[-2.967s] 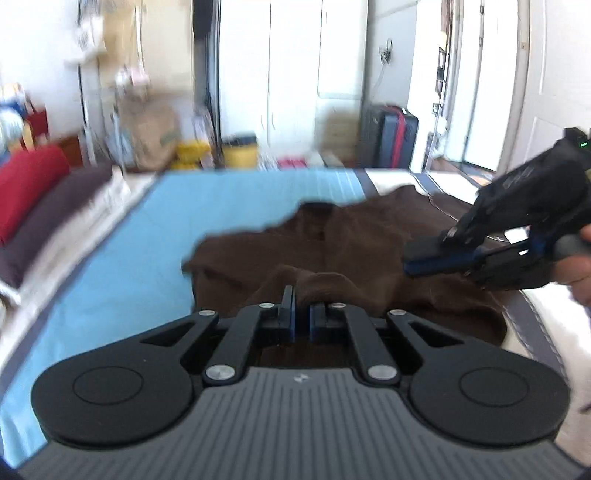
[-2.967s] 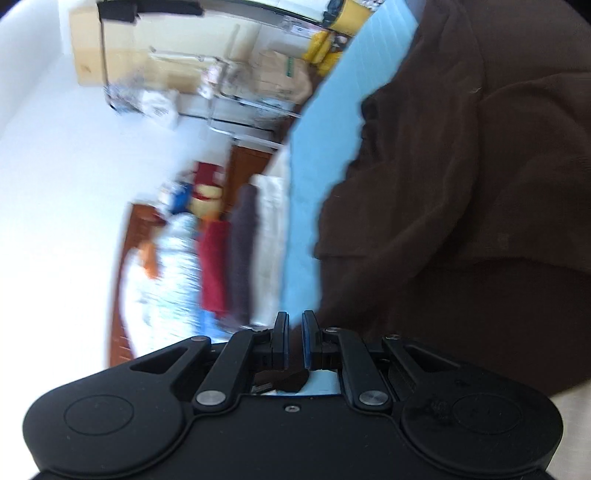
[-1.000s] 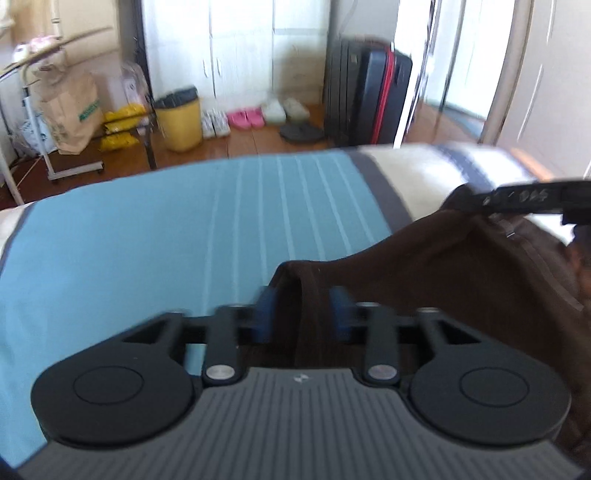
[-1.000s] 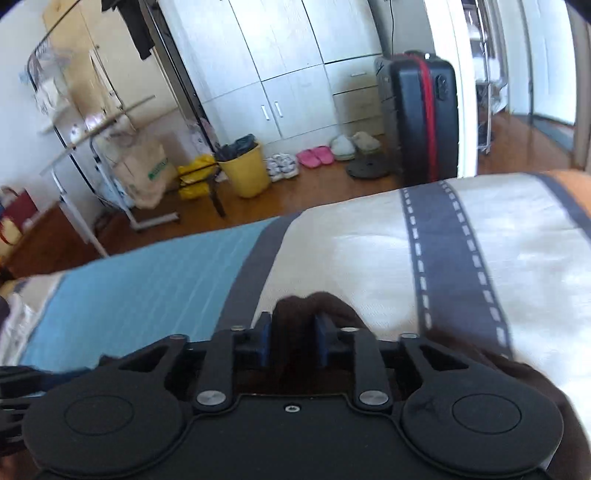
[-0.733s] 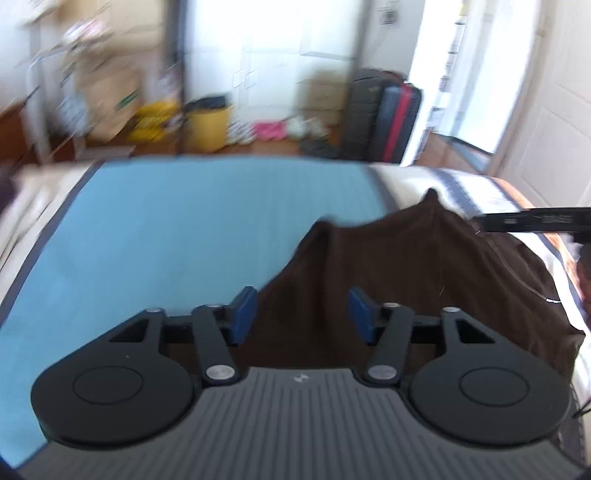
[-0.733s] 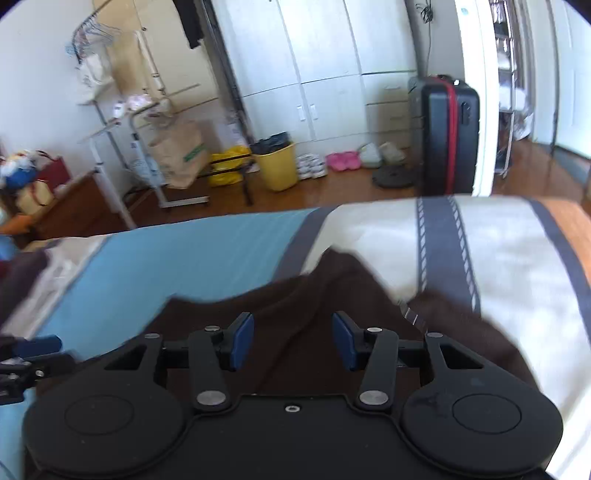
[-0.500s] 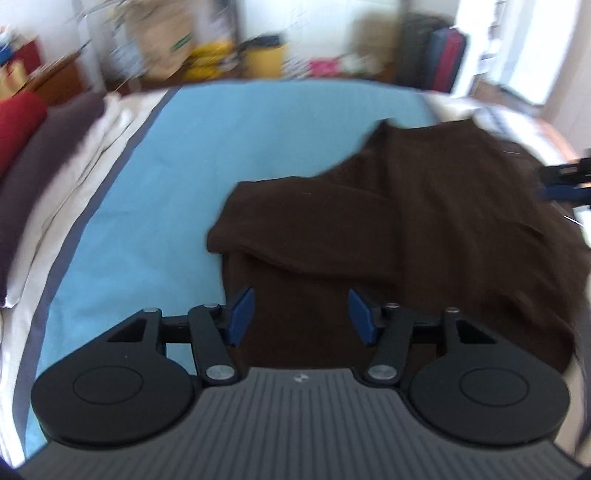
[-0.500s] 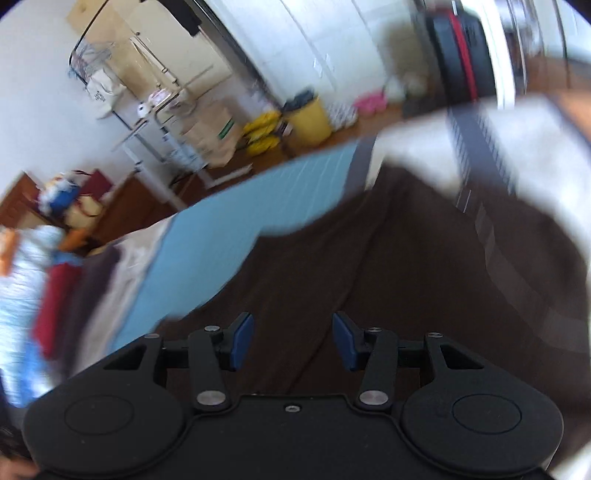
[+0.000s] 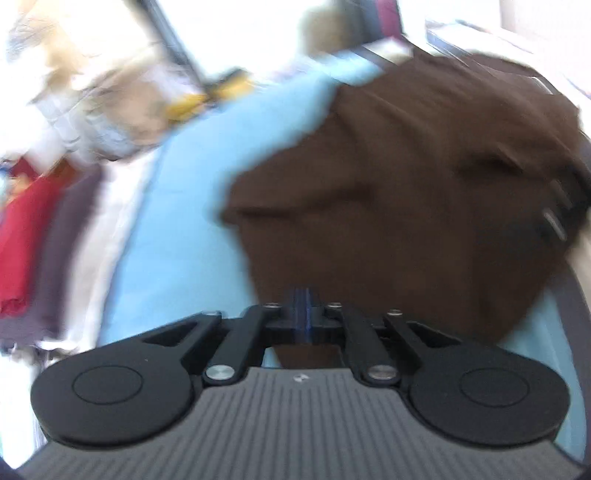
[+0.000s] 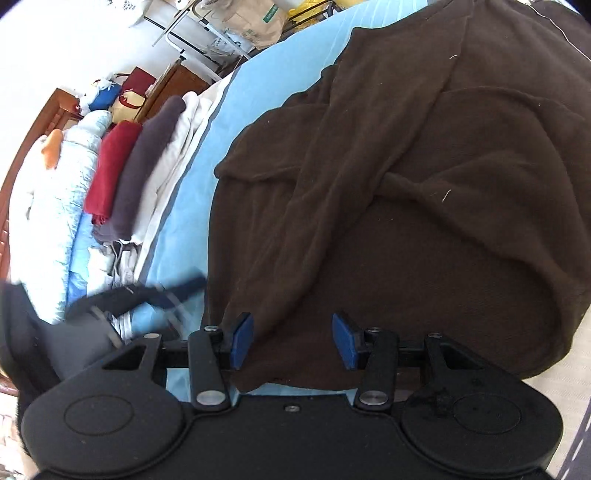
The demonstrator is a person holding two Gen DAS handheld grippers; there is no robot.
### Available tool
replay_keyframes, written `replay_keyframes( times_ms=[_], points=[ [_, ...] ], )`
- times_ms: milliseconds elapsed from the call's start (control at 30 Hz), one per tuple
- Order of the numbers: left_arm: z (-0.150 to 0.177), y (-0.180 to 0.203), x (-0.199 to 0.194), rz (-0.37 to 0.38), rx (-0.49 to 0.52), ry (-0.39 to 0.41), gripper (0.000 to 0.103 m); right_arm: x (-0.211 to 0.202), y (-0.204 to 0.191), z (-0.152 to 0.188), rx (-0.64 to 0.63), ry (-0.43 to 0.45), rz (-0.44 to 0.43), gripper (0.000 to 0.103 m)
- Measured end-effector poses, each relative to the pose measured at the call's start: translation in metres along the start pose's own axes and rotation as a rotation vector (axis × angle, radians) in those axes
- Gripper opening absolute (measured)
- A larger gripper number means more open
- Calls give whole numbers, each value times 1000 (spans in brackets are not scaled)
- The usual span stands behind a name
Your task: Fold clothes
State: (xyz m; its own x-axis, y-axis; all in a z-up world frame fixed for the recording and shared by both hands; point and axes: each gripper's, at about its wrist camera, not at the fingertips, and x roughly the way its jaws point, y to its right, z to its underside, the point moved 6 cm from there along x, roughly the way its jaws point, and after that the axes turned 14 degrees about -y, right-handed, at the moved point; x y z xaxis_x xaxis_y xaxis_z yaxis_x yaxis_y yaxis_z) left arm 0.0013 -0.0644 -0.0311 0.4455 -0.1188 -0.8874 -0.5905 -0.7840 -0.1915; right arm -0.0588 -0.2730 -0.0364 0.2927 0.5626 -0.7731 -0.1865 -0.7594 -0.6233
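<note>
A dark brown sweater (image 10: 424, 177) lies spread on the light blue bedspread (image 10: 258, 85), with a sleeve folded across its body. My right gripper (image 10: 293, 341) is open, its blue pads either side of the sweater's near hem. My left gripper (image 9: 303, 310) is shut over the near edge of the sweater (image 9: 424, 184); that view is blurred and I cannot see cloth between the pads. The left gripper also shows as a blurred dark shape in the right wrist view (image 10: 147, 295), left of the sweater.
Folded red (image 10: 110, 173), dark purple (image 10: 144, 158) and white (image 10: 177, 147) clothes lie in a row along the bed's left side. A pale quilt (image 10: 62, 184) lies beyond them. A rack and a paper bag (image 10: 266, 22) stand past the bed.
Both grippers let go of the sweater's far edge and came back to its near edge. The left gripper has closed from open. The right gripper stays open.
</note>
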Motion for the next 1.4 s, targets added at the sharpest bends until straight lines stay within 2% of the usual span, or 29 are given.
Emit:
replay_keyframes(
  times_ms=[67,100,200,267,300,367,400,433,500,600,700,733,900,1067,1400],
  points=[
    [1,-30,7,239,-196,-47,4,4,1,-1,5,2,-14,53],
    [2,-38,9,310,-251,-64,4,6,2,-2,8,4,-22,53],
    [6,-35,12,334,-256,-93,4,14,4,-4,15,2,-49,53],
    [9,-33,15,350,-259,-112,5,30,1,-5,15,-51,-126,53],
    [11,-32,16,358,-261,-122,10,40,-3,-4,-3,-78,-151,53],
    [14,-30,18,374,-264,-141,28,57,-12,-2,-36,-122,-196,53],
    [15,-29,19,382,-265,-150,42,55,-11,-6,-30,-104,-200,52],
    [17,-28,20,390,-267,-160,49,53,-9,-10,-24,-85,-204,46],
    [20,-26,22,406,-270,-179,50,49,-6,-17,-12,-47,-212,8],
    [17,-23,21,426,-254,-171,52,43,-2,-29,5,9,-223,8],
    [15,-19,12,449,-217,-138,61,36,2,-40,22,66,-235,8],
    [13,-15,10,447,-195,-128,66,34,4,-44,28,85,-238,8],
    [8,10,12,408,-64,-126,69,30,17,-61,65,147,-228,8],
    [-1,13,18,462,-133,-98,69,37,32,-68,112,129,-193,8],
    [-19,17,29,568,-269,-43,69,42,33,-73,134,124,-200,8]
  ],
)
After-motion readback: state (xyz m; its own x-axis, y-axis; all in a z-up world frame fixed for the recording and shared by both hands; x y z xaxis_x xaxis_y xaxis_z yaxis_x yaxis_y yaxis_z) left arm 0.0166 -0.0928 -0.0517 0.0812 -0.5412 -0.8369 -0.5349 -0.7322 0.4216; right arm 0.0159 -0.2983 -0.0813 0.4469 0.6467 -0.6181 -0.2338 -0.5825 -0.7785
